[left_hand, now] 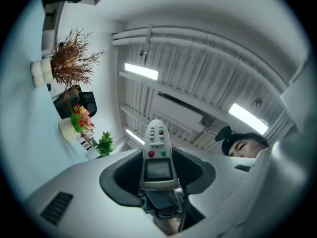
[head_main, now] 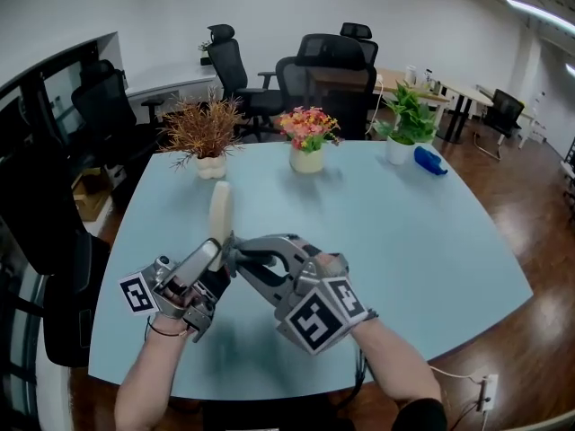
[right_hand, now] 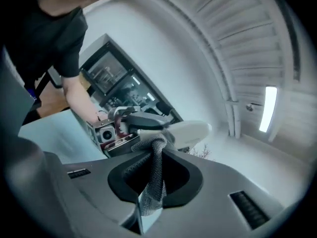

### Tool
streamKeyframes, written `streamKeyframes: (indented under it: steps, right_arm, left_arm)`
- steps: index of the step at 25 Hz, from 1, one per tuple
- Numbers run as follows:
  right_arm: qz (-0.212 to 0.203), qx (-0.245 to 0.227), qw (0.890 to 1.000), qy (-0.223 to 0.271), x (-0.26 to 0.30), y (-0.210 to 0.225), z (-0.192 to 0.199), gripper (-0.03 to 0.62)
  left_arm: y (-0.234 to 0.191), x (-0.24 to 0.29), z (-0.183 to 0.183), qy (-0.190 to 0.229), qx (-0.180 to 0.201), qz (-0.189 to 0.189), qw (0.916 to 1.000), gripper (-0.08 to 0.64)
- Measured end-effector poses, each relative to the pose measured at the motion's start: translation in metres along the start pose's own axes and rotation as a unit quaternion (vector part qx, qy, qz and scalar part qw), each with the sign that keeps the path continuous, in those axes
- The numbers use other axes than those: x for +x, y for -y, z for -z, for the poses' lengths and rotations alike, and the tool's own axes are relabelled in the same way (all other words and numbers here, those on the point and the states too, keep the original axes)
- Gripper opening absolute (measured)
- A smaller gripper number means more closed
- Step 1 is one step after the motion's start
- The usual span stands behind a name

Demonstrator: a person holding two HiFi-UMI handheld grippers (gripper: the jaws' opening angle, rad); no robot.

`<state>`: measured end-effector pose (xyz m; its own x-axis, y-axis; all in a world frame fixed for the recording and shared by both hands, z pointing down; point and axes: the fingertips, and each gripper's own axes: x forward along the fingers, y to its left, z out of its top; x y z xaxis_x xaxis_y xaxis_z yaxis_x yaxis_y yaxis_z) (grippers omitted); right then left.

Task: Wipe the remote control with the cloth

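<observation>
Now, over the near edge of the pale blue rounded table (head_main: 431,241), the left gripper (head_main: 216,250) clamps a slim white plastic remote control (left_hand: 157,157) upright. The right gripper (head_main: 235,257) pinches a grey knitted cloth (right_hand: 156,177) against its lower part.

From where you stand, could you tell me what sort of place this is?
Probably an open-plan office: black swivel chairs behind a pale blue meeting table, with more desks beyond.

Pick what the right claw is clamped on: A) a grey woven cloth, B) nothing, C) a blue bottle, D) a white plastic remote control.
A: in the right gripper view, the grey woven cloth sits pinched between the jaws of the right claw.
</observation>
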<state>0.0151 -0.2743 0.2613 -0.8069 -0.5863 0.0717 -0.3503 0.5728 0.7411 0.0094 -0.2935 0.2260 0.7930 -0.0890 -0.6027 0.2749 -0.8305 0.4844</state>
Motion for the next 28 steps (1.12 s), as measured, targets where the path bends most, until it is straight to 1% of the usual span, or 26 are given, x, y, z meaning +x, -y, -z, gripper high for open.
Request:
streamKeyframes:
  steps: [1, 2, 5, 8, 9, 10, 11, 12, 13, 14, 15, 16, 17, 18, 19, 20, 21, 22, 23, 24, 25, 26, 27, 28]
  right_arm:
    - [-0.003, -0.017, 1.0, -0.008, 0.005, -0.006, 0.001, 0.026]
    - [0.006, -0.023, 1.0, -0.012, 0.005, -0.004, 0.001, 0.026]
    - [0.057, -0.006, 0.998, 0.002, -0.009, 0.023, -0.002, 0.026]
    - [0.098, 0.012, 0.995, 0.004, -0.027, 0.046, -0.005, 0.026]
    - [0.107, 0.017, 0.994, 0.005, -0.033, 0.052, -0.006, 0.026]
    - [0.114, 0.026, 0.993, 0.016, -0.038, 0.057, -0.008, 0.026]
    - [0.119, 0.051, 0.991, 0.041, -0.044, 0.063, -0.013, 0.026]
    - [0.121, 0.096, 0.985, 0.078, -0.052, 0.07, -0.019, 0.026]
    - [0.117, 0.153, 0.974, 0.123, -0.061, 0.078, -0.024, 0.026]
    - [0.103, 0.196, 0.961, 0.166, -0.071, 0.084, -0.031, 0.026]
    - [0.081, 0.211, 0.953, 0.201, -0.078, 0.085, -0.039, 0.026]
    - [0.056, 0.201, 0.953, 0.219, -0.081, 0.08, -0.047, 0.026]
    - [0.031, 0.178, 0.96, 0.215, -0.079, 0.07, -0.051, 0.026]
    - [0.012, 0.155, 0.969, 0.19, -0.073, 0.057, -0.05, 0.026]
    - [0.002, 0.137, 0.978, 0.155, -0.065, 0.046, -0.045, 0.026]
    - [0.005, 0.129, 0.983, 0.129, -0.059, 0.041, -0.04, 0.026]
    - [0.023, 0.135, 0.984, 0.118, -0.056, 0.044, -0.035, 0.026]
    - [0.052, 0.155, 0.979, 0.12, -0.058, 0.057, -0.029, 0.026]
    - [0.089, 0.185, 0.971, 0.124, -0.064, 0.075, -0.02, 0.026]
    - [0.122, 0.219, 0.96, 0.128, -0.072, 0.094, -0.009, 0.026]
    - [0.14, 0.257, 0.947, 0.135, -0.077, 0.108, 0.002, 0.026]
    - [0.131, 0.298, 0.934, 0.149, -0.079, 0.114, 0.009, 0.026]
    - [0.095, 0.336, 0.922, 0.169, -0.076, 0.11, 0.008, 0.026]
    - [0.046, 0.356, 0.915, 0.187, -0.07, 0.098, 0.002, 0.026]
  left_arm:
    - [-0.002, 0.0, 0.002, -0.014, 0.013, -0.009, 0.9998, 0.178]
    - [-0.004, -0.001, 0.005, -0.03, 0.023, -0.015, 0.9992, 0.178]
    - [-0.01, -0.003, 0.018, -0.082, 0.043, -0.029, 0.9953, 0.176]
    - [-0.005, 0.001, 0.036, -0.131, 0.058, -0.02, 0.9895, 0.176]
    - [-0.003, 0.002, 0.043, -0.149, 0.065, -0.014, 0.9866, 0.176]
    - [0.0, 0.004, 0.05, -0.168, 0.074, -0.009, 0.983, 0.176]
    - [0.001, 0.005, 0.057, -0.187, 0.087, -0.006, 0.9785, 0.176]
    - [0.001, 0.006, 0.064, -0.205, 0.104, -0.008, 0.9732, 0.176]
    - [0.0, 0.006, 0.069, -0.219, 0.123, -0.014, 0.9679, 0.175]
    - [-0.002, 0.006, 0.071, -0.228, 0.139, -0.023, 0.9635, 0.175]
    - [-0.005, 0.006, 0.072, -0.231, 0.15, -0.035, 0.9607, 0.175]
    - [-0.008, 0.005, 0.07, -0.23, 0.156, -0.047, 0.9594, 0.175]
    - [-0.011, 0.005, 0.069, -0.228, 0.159, -0.056, 0.959, 0.175]
    - [-0.012, 0.004, 0.068, -0.225, 0.162, -0.063, 0.9587, 0.175]
    - [-0.012, 0.004, 0.067, -0.224, 0.169, -0.066, 0.9576, 0.175]
    - [-0.011, 0.003, 0.067, -0.226, 0.18, -0.066, 0.9551, 0.175]
    - [-0.01, 0.003, 0.066, -0.229, 0.194, -0.066, 0.9517, 0.176]
    - [-0.009, 0.002, 0.065, -0.232, 0.206, -0.063, 0.9485, 0.179]
    - [-0.006, 0.001, 0.063, -0.232, 0.213, -0.054, 0.9475, 0.178]
    - [0.0, 0.001, 0.06, -0.224, 0.214, -0.036, 0.9501, 0.175]
    - [0.009, 0.003, 0.055, -0.207, 0.208, -0.011, 0.956, 0.175]
    - [0.02, 0.004, 0.049, -0.182, 0.2, 0.016, 0.9626, 0.175]
    - [0.029, 0.005, 0.044, -0.157, 0.194, 0.036, 0.9678, 0.175]
    - [0.034, 0.005, 0.039, -0.135, 0.189, 0.047, 0.9716, 0.175]
